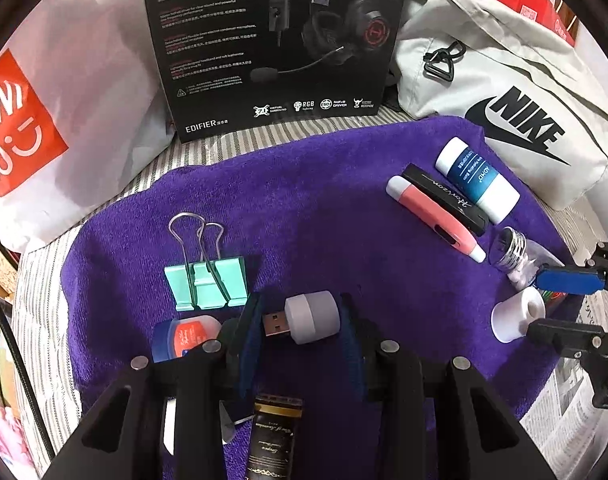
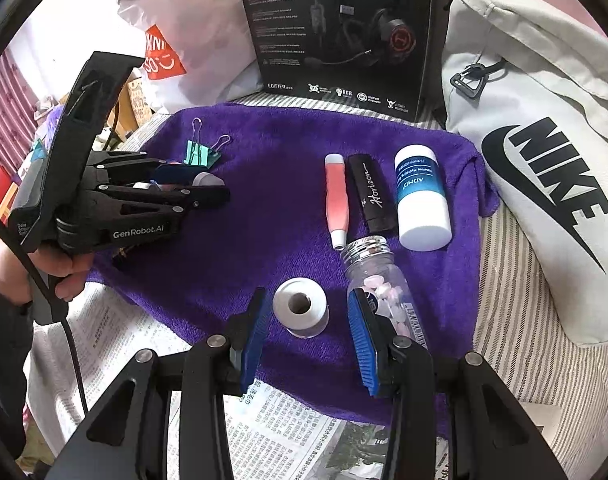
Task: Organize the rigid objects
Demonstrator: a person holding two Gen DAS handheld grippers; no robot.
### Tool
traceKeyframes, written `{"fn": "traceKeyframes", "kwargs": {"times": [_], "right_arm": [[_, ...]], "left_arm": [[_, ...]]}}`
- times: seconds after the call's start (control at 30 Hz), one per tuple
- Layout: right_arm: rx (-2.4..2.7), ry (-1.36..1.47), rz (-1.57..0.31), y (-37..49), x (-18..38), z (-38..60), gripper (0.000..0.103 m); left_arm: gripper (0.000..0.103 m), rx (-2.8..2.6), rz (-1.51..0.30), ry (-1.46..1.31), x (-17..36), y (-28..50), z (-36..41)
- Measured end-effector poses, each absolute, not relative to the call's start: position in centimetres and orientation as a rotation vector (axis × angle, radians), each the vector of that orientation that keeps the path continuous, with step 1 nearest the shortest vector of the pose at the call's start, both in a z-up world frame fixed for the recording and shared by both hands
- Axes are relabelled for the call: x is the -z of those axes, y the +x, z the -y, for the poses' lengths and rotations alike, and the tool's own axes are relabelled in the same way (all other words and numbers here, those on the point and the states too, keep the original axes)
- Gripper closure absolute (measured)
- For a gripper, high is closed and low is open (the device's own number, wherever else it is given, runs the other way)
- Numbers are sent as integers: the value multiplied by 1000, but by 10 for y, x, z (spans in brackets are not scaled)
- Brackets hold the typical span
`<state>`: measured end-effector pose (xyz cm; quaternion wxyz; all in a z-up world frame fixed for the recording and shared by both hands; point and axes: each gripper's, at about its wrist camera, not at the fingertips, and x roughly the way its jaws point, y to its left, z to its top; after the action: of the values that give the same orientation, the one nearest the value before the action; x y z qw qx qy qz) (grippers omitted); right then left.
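1. Left gripper (image 1: 302,318) is clamped on a small white USB light (image 1: 304,319), pads pressing its round body from both sides and the metal plug sticking out to the left. It is held over the purple towel (image 1: 304,208); whether it touches the cloth, cannot tell.
2. Right gripper (image 2: 308,314) has its jaws standing apart around a white tape roll (image 2: 301,306), which sits on end on the towel with its hole facing up. Pads are not touching it, so nothing is held.
3. The right-hand blue pad (image 2: 364,344) sits right against a clear pill bottle (image 2: 380,284) lying on its side, silver neck pointing away. Judgement: closing could nudge the bottle.
4. Already lined up side by side at the far right of the towel: pink pen-like tool (image 2: 336,204), black stick (image 2: 371,192), white and blue tube (image 2: 420,196). Looks like the sorted row, so long items are being grouped parallel.
5. Near the left gripper: green binder clip (image 1: 206,280) with wire handles up, small blue jar with orange label (image 1: 184,338) partly hidden by the jaw, and a dark gold-printed tube (image 1: 274,436) under the gripper.
6. Judgement: the USB light is likely being carried to a spot, the tape roll is next.
7. Behind: headset box (image 1: 272,40), grey bag (image 1: 504,92), white shopping bag (image 1: 64,120). Newspaper (image 2: 264,428) under the towel's near edge.
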<state>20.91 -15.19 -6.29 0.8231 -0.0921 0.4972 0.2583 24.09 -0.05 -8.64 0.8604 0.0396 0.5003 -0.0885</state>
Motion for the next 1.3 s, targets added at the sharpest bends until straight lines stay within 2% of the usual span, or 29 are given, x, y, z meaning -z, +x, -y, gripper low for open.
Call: {"fn": "traceKeyframes", "kwargs": {"times": [0.07, 0.2, 0.27, 0.47, 0.53, 0.67, 0.73, 0.8, 0.93, 1.23, 1.27, 1.3], "right_arm": [[-549, -196, -1059, 209, 63, 152, 63], [-542, -201, -1062, 208, 64, 153, 62], [-535, -203, -1062, 207, 63, 155, 62], [-509, -209, -1036, 194, 50, 166, 53], [-498, -213, -1025, 188, 45, 170, 51], [-476, -208, -1017, 175, 39, 177, 49], [-465, -204, -1017, 170, 38, 180, 40], [-443, -201, -1009, 164, 37, 182, 26], [-409, -170, -1012, 159, 40, 183, 22], [-330, -58, -1032, 141, 47, 186, 14], [-322, -36, -1040, 138, 49, 187, 10], [-306, -26, -1059, 137, 51, 188, 3]], "left_arm": [[66, 185, -1054, 83, 86, 240, 1], [51, 204, -1078, 84, 85, 237, 5], [49, 199, -1089, 100, 85, 234, 9], [39, 188, -1081, 56, 75, 222, 11], [25, 185, -1059, 33, 67, 214, 12], [22, 189, -1042, 7, 52, 199, 15], [14, 192, -1043, -1, 47, 190, 17], [12, 193, -1042, -21, 43, 179, 16], [5, 191, -1036, -50, 36, 158, 14], [3, 98, -1040, -91, 37, 103, -12], [3, 83, -1037, -101, 36, 95, -16], [3, 68, -1031, -109, 35, 89, -20]]}}
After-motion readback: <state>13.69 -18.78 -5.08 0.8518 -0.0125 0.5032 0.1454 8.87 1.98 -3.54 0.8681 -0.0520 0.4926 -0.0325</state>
